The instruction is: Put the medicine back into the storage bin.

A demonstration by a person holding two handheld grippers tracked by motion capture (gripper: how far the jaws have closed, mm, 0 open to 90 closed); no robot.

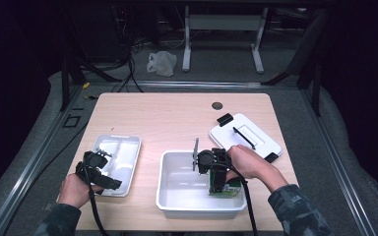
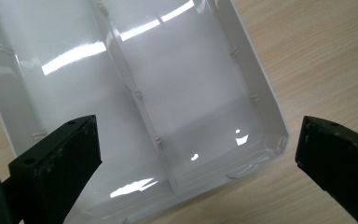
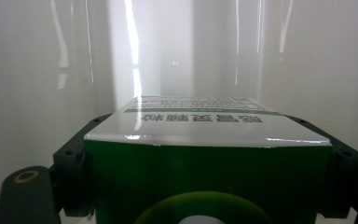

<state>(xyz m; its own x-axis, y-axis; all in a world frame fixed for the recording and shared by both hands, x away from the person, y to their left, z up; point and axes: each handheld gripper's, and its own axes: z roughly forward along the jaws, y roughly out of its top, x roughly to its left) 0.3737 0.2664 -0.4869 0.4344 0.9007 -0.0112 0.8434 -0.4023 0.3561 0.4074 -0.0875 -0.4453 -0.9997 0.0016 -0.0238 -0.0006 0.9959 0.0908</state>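
Near the front left corner of the table (image 1: 177, 118) lies a shallow white tray (image 1: 128, 162) with two compartments, divided by a ridge along its length. The left gripper (image 1: 98, 169) hangs over the front part of this tray, held by the left hand (image 1: 74, 189) at the front edge of the table. In the left gripper view its two black jaws stand wide apart with nothing between them; below them are the glossy tray (image 2: 177, 93) and a piece of the wooden table (image 2: 317, 56).

In the middle of the front edge stands a deeper white bin (image 1: 170, 191). The right gripper (image 1: 219, 184) points down into the right part of this bin, and the right hand (image 1: 246, 162) holds it from the right side. Its jaws are closed on a green box (image 1: 229, 189), which is inside the bin close to the right wall. I cannot tell if the box touches the bottom. In the right gripper view the box (image 3: 205, 154) sits between the two jaws, with a white printed face on top and the white walls of the bin (image 3: 37, 70) all around.

Behind the bin, toward the right edge of the table, lies a white lid (image 1: 256, 140) with black clips and a black handle. It is apart from the bin. Near the back edge there is a small round hole (image 1: 217, 105) in the table.
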